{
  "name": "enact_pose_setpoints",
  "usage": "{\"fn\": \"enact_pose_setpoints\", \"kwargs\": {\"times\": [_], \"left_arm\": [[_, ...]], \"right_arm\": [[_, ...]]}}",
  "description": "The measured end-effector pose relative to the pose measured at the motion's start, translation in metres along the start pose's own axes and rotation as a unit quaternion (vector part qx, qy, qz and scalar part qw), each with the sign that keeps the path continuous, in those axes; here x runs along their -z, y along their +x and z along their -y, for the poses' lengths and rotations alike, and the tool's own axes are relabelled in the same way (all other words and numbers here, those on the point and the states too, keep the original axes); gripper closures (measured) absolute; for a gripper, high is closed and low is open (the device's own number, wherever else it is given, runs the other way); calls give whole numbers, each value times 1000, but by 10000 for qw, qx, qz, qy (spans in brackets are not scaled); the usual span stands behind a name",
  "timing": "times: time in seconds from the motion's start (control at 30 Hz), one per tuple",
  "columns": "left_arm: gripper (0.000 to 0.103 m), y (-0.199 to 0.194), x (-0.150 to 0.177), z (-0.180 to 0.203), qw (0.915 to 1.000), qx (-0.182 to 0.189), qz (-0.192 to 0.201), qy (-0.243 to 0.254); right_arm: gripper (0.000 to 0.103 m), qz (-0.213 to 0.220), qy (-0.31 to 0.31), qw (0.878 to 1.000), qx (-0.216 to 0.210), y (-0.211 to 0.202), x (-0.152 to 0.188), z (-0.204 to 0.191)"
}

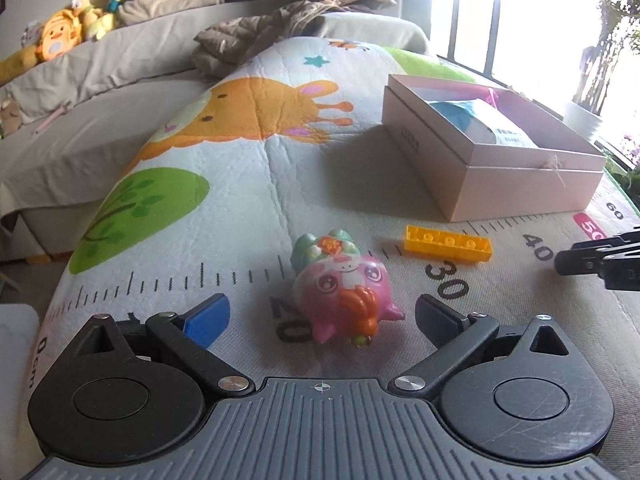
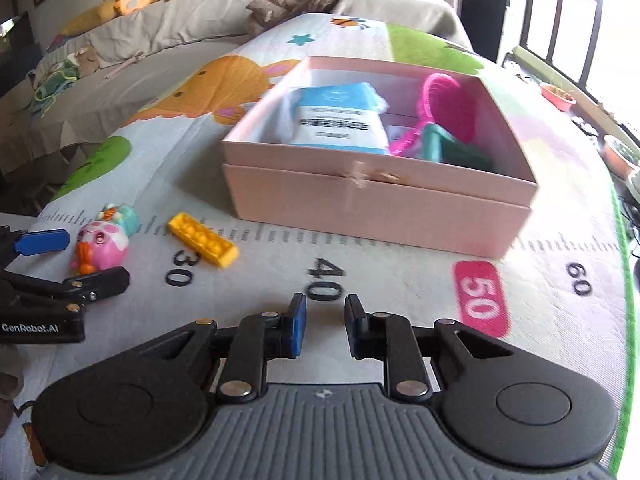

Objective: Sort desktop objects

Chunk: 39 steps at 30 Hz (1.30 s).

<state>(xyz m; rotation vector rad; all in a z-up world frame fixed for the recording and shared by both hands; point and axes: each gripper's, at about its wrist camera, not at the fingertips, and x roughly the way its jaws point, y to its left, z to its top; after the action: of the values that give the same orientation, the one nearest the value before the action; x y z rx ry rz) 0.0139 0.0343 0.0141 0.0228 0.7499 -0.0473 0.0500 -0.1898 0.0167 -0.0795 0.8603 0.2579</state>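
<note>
A pink toy figure (image 1: 346, 294) with an orange beak and a mint hat lies on the play mat between the wide-open fingers of my left gripper (image 1: 322, 314), not touched. It also shows in the right wrist view (image 2: 102, 246), with the left gripper (image 2: 68, 258) around it. A yellow building brick (image 1: 448, 244) lies beyond it to the right (image 2: 203, 245). My right gripper (image 2: 325, 326) is empty, its jaws a narrow gap apart, low over the mat near the 40 mark. The open pink box (image 2: 380, 196) holds a blue packet (image 2: 340, 118), a pink item and a teal item.
The box (image 1: 516, 184) stands on the mat at the right. The printed play mat (image 1: 240, 184) has a ruler strip along its near edge. A bed with plush toys (image 1: 60, 36) and a brown jacket (image 1: 288, 20) lie behind. A bright window and plant pots (image 2: 558, 96) are to the right.
</note>
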Motion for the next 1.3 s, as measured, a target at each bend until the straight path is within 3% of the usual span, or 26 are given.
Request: {"fn": "enact_pose_setpoints", "kwargs": {"times": [0.1, 0.13, 0.17, 0.23, 0.27, 0.33, 0.5, 0.6, 0.73, 0.87, 1.03, 1.17, 1.3], "left_arm": [[10, 4, -3, 5, 10000, 14, 0, 81], [18, 5, -4, 7, 9999, 12, -7, 115], [21, 6, -4, 9, 9999, -7, -13, 152], [27, 6, -5, 11, 9998, -3, 6, 190], [36, 6, -6, 12, 9998, 14, 17, 201], [43, 6, -7, 13, 9997, 41, 23, 219], [45, 6, -8, 22, 9993, 170, 27, 347], [44, 4, -6, 32, 9974, 558, -10, 466], [42, -3, -1, 51, 9915, 1045, -14, 775], [24, -7, 3, 65, 9877, 1168, 20, 1035], [8, -8, 8, 57, 9871, 1000, -55, 1246], [7, -5, 5, 39, 9915, 621, -117, 1138], [7, 1, -3, 18, 9962, -36, -85, 866]], "right_arm": [[77, 131, 180, 9994, 246, -3, 7, 20], [62, 159, 246, 9992, 277, -4, 8, 25], [38, 194, 332, 9988, 307, -4, 9, 29], [20, 306, 507, 9976, 367, -5, 10, 34], [19, 346, 549, 9973, 356, -5, 10, 36], [19, 348, 568, 9973, 316, -2, 11, 37], [12, 439, 718, 9960, 301, 4, 13, 39], [3, 526, 854, 9943, 361, 5, 15, 44], [0, 619, 1023, 9917, 478, 6, 18, 51], [0, 675, 1076, 9909, 454, 6, 20, 52], [0, 674, 1058, 9909, 484, 6, 20, 51], [0, 590, 905, 9920, 659, 10, 18, 45], [0, 491, 731, 9927, 827, 12, 17, 38]]}}
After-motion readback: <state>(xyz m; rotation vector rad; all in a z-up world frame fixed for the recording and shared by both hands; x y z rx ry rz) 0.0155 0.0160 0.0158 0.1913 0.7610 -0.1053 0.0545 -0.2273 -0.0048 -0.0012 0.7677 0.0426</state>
